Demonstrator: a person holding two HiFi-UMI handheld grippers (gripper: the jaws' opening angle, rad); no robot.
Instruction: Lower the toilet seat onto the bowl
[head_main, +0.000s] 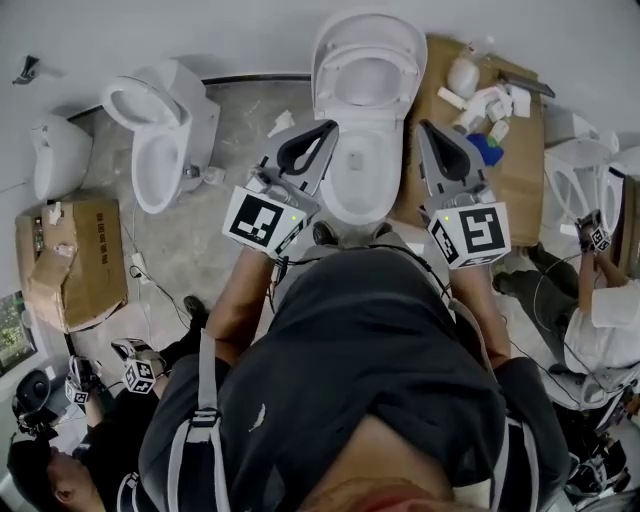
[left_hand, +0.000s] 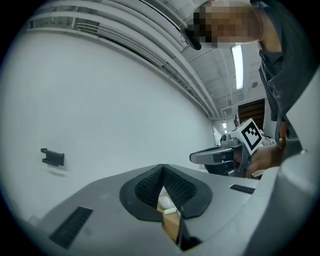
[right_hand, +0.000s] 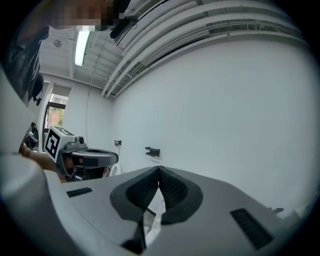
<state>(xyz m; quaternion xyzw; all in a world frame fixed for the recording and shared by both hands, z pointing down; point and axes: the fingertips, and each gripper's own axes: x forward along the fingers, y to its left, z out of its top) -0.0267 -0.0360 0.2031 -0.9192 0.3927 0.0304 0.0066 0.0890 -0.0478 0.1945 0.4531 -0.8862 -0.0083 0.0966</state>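
A white toilet stands against the wall at the top middle of the head view. Its seat (head_main: 366, 72) is raised upright over the bowl (head_main: 358, 185). My left gripper (head_main: 328, 128) hovers over the bowl's left side, jaws shut and empty. Over the right rim, my right gripper (head_main: 424, 128) is likewise shut and empty. In the left gripper view the left gripper (left_hand: 161, 166) points up at the bare wall, tips meeting, and the right gripper (left_hand: 220, 156) shows beside it. The right gripper view shows the right gripper (right_hand: 158, 169) closed tip to tip, with the left gripper (right_hand: 89, 159) at its left.
A second toilet (head_main: 165, 130) and another white fixture (head_main: 55, 150) stand at the left, with a cardboard box (head_main: 75, 260) below them. Flat cardboard (head_main: 515, 160) with loose white parts lies right of the bowl. Other people crouch at the lower left (head_main: 90, 440) and right (head_main: 600, 320).
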